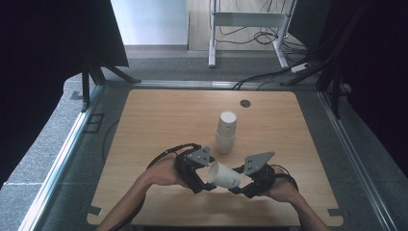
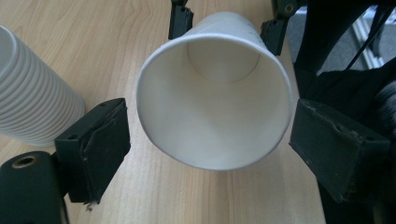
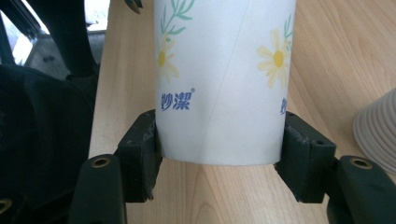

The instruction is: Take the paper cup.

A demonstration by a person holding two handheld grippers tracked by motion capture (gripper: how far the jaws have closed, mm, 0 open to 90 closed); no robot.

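Note:
A white paper cup (image 1: 223, 175) with yellow daisies and blue print lies on its side just above the wooden table (image 1: 159, 120), near the front edge. My right gripper (image 1: 240, 185) is shut on the cup's base (image 3: 224, 84), one pad on each side. My left gripper (image 1: 204, 180) faces the cup's open mouth (image 2: 215, 107). Its jaws stand open on either side of the rim, with the left pad clear of it. A stack of white paper cups (image 1: 226, 132) stands upside down just behind, beside the left gripper (image 2: 212, 144) and off to the right of the right gripper (image 3: 219, 154).
A round cable hole (image 1: 245, 103) sits near the table's far edge. Bare wood lies to the left and right of the cup stack (image 2: 32, 93). Beyond the table are a desk frame (image 1: 250, 29), floor cables and black curtains at both sides.

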